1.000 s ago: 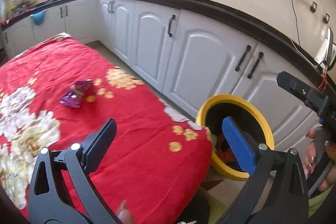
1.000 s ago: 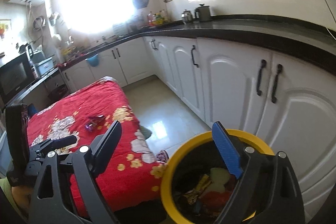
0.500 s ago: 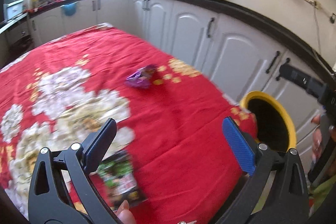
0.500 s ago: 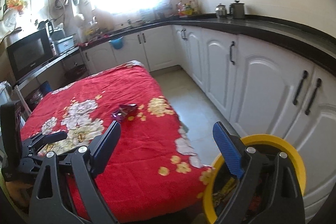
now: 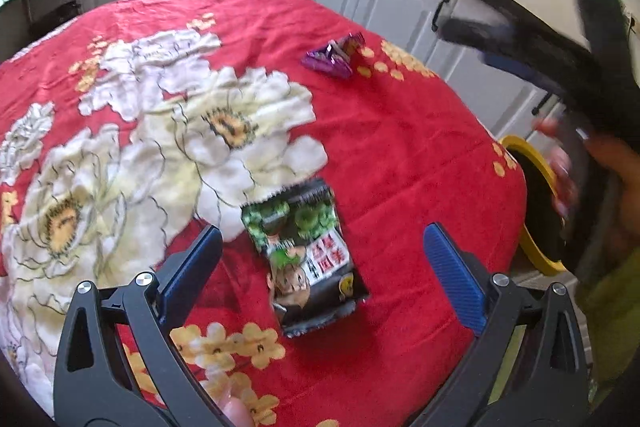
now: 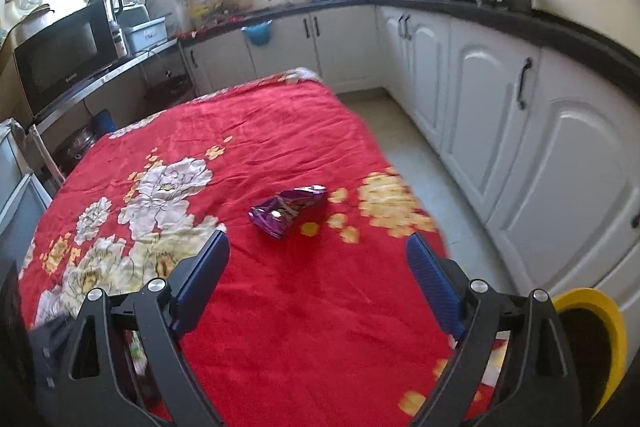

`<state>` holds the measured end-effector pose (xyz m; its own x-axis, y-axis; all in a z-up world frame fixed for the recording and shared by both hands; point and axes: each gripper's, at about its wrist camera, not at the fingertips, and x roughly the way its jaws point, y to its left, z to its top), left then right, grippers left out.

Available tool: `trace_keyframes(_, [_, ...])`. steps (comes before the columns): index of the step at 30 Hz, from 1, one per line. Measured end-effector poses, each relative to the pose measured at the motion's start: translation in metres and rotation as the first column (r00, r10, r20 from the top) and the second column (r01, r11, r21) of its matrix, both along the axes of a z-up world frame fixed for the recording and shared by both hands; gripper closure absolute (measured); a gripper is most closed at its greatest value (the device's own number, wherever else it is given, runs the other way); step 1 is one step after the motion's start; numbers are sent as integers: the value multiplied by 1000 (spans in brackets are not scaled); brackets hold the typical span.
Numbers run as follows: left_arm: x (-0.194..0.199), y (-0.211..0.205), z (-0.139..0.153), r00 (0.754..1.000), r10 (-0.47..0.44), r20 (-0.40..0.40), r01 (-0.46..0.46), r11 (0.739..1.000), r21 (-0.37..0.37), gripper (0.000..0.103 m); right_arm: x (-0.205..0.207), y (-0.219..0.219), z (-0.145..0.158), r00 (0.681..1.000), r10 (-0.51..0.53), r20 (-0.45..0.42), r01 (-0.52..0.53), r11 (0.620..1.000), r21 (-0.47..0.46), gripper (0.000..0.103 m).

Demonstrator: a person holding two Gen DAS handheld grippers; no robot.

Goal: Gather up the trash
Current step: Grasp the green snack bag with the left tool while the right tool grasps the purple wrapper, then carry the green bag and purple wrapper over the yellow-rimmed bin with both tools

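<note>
A flat green-and-black snack packet lies on the red flowered tablecloth, between the fingertips of my open left gripper, which hovers over it. A crumpled purple wrapper lies farther out near the table's right side. From the right wrist view that purple wrapper sits ahead of my open right gripper, with nothing between the fingers. The yellow-rimmed bin stands on the floor off the table's near right corner. In the left wrist view the bin is partly hidden by the person's hand.
White cabinets under a black counter run along the right, with a strip of tiled floor between them and the table. A microwave sits at the back left. The right gripper's body shows blurred at the left wrist view's upper right.
Both grippers swung left, away from the bin and over the table. The green packet came between the left gripper's fingers; the purple wrapper now lies ahead of the right gripper.
</note>
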<state>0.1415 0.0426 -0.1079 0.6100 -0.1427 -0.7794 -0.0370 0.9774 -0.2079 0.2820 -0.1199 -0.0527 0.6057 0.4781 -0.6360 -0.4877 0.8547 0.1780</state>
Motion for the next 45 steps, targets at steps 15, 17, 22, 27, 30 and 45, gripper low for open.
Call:
trace_keyframes(15, [3,1,-19,999,-50,-5,50,998,-26,75,92,71,-57,964,-101,-246,117,992,49,47])
trace_keyframes(17, [4,3,-19,998,-57,-1,56,998,-38,77,101,75,-65,952,-114,-286,135,989,55,61])
trace_keyframes(22, [4,7,-18,997,-71,7,71,995,-72,81,95,74,-64,962,-103,-253,121,991,58,71])
trace_keyframes(27, [5,4,-16,997,-81,13,82,994,-79,82,78,60,-57,976,-69,-208,85,994,69,72])
trace_keyframes(30, [7,2,-13,996,-85,21,86,993,-78,83,64,40,-47,982,-54,-183,73,993,97,72])
trace_keyframes(45, [27,-56,26,977,-174,122,182,982,-51,83,-13,-85,25,993,-118,-26,121,974,190,72])
